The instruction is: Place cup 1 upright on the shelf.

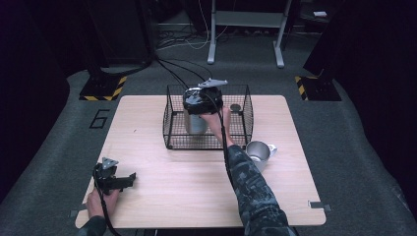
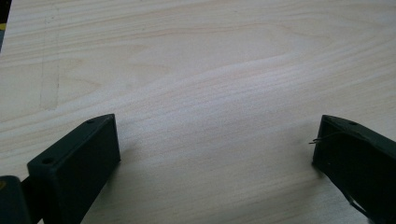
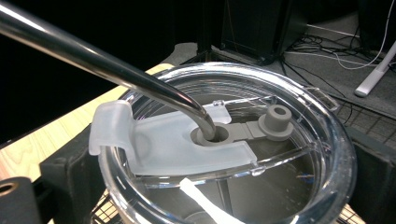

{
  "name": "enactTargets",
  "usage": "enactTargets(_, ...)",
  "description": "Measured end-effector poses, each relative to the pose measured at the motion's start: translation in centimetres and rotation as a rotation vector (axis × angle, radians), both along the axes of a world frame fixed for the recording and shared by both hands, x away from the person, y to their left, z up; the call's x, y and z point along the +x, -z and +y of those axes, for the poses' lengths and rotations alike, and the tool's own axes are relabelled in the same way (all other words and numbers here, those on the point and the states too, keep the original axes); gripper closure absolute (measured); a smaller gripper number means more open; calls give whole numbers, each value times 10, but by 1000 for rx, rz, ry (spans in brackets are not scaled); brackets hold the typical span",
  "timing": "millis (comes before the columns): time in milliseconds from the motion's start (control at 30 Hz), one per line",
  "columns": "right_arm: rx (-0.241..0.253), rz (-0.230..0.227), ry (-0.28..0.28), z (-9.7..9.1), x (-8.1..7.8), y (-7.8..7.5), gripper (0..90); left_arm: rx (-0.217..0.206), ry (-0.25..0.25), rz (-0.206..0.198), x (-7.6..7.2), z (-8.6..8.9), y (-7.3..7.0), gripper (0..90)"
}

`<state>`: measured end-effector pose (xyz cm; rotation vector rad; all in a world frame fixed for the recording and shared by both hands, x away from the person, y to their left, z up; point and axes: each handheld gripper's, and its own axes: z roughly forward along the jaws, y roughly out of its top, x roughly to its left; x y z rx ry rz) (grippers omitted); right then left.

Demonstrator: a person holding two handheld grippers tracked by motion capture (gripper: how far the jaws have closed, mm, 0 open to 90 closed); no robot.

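Right tool clamped on tumbler inside wire basket; left tool idle.

The right tool [image 1: 199, 114] is closed around the steel tumbler [image 1: 194, 123], one jaw on either side just below the clear lid [image 3: 224, 144], as the right gripper view shows. The tumbler stands upright inside the wire basket [image 1: 172, 129], toward the basket's near-left part. A bent metal straw [image 3: 107, 63] enters the lid's centre port. A small round object [image 1: 235, 107] sits in the basket's far-right part. A steel cup [image 1: 257, 152] stands on the surface [image 1: 196, 191] just outside the basket's near-right corner. The left tool [image 2: 217, 144] rests well clear of the basket toward the surface's near-left corner, jaws wide apart, nothing between them.
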<state>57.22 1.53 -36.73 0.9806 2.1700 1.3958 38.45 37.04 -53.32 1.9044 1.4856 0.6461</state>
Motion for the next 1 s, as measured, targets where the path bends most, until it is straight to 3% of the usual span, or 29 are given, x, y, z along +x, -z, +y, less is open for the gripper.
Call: enactTargets(1000,-32,57,-1,23,11,24,36,4,4,0,0,0,0,5)
